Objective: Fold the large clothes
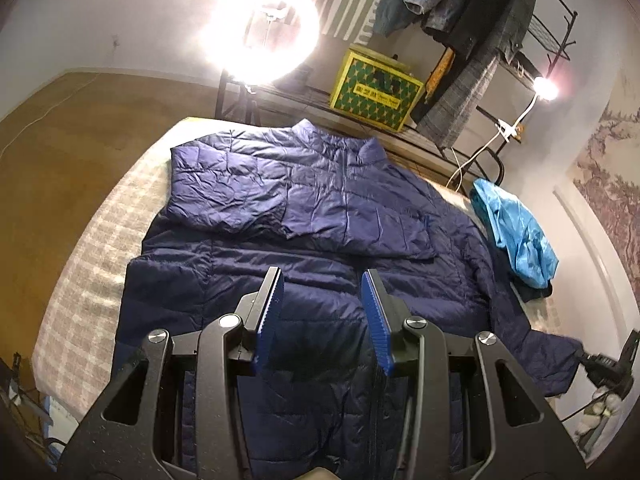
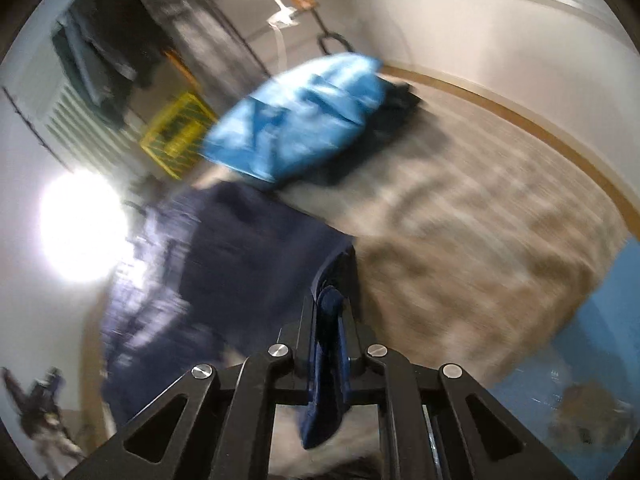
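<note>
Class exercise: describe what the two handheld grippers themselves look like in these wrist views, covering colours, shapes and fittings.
Both the left gripper and the right gripper have matte black angular frames with triangular cut-outs and round silver bolt heads. Each carries two flat black fingers faced with ridged blue pads.

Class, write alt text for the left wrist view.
A navy puffer jacket lies flat on a checked bed, one sleeve folded across its chest. The left tool hovers open above it; a light blue garment sits to the right.
</note>
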`<state>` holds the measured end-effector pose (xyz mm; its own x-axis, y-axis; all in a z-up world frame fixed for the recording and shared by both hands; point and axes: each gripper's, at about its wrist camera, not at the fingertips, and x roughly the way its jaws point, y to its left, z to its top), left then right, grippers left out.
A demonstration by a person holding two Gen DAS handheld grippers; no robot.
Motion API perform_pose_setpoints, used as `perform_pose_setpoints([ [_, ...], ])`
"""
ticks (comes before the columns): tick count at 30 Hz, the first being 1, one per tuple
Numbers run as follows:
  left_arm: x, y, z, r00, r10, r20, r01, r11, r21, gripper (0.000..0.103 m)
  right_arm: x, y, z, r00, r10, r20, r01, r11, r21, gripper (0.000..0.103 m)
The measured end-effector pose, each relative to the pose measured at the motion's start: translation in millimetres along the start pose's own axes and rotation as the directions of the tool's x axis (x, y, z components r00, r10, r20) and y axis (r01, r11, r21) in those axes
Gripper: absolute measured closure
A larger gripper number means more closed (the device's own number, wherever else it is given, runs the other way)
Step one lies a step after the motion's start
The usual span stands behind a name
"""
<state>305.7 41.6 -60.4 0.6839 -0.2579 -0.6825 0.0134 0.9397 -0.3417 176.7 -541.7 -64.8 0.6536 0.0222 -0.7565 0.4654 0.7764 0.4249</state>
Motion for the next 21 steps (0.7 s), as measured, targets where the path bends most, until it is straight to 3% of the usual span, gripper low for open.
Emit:
perform_pose_setpoints([
  [6,-2.4,11.7,8.2,1.000,0.001,0.018,0.000,0.999,-0.035,0.062,0.8,94.9,23.4,0.990,0.136,0.046,-0.131,0.986,-0.102,0.097],
  [12,-16.1,34.5,21.7,0.998,-0.010,0.060,0.016,0.994,-0.105,0.062,16.7,203.0,35.6,0.966,0.255,0.044,-0.238,0.943,-0.234,0.097],
  [17,-29.2,69.7,32.3,0.993,0.062,0.102,-0.042,0.981,-0.190,0.062,47.3,297.2,25.1,0.951,0.310,-0.001,-0.290,0.888,-0.358,0.097],
  [21,-35.6,97.3,37.1,0.991,0.070,0.116,-0.036,0.962,-0.269,0.062,84.1,358.0,5.9,0.947,0.316,-0.066,-0.313,0.851,-0.422,0.097],
])
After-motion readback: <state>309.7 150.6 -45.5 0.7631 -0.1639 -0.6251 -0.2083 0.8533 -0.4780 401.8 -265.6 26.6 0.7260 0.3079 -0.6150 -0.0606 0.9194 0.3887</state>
